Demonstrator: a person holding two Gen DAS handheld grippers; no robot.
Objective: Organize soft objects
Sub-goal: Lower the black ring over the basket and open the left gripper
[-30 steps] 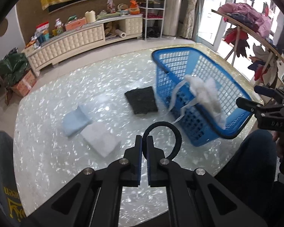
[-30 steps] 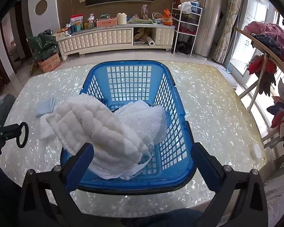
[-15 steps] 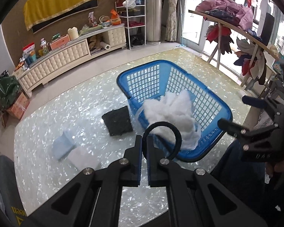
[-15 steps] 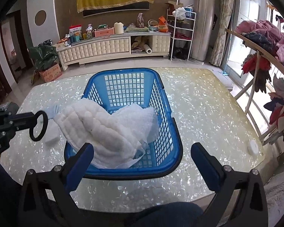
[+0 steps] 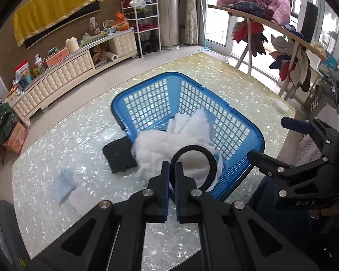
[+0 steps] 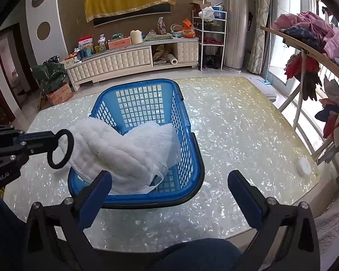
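Observation:
My left gripper [image 5: 171, 176] is shut on a black elastic ring [image 5: 193, 164]. The right wrist view shows that ring [image 6: 60, 149] held up beside the left rim of the blue basket [image 6: 192, 158], close to the white quilted cloth [image 6: 115, 149]. That cloth [image 5: 167, 146] is draped over the near left rim of the basket [image 5: 237, 126], partly inside. My right gripper [image 6: 169, 194] stands open and holds nothing, just short of the basket's near rim. A black cloth [image 5: 119, 155], a light blue cloth [image 5: 63, 185] and a white folded cloth [image 5: 79, 195] lie on the table left of the basket.
The pearly table [image 6: 237, 124] carries a small white disc [image 6: 304, 166] near its right edge. A rack hung with clothes [image 6: 305, 67] stands to the right of the table. A low cream cabinet [image 6: 124, 61] runs along the far wall. A person's dark trouser leg [image 6: 192, 255] shows below.
My left gripper has carried the black ring to the right, up to the basket. The white cloth has settled lower over the basket's rim. My right gripper has drawn back a little, still open.

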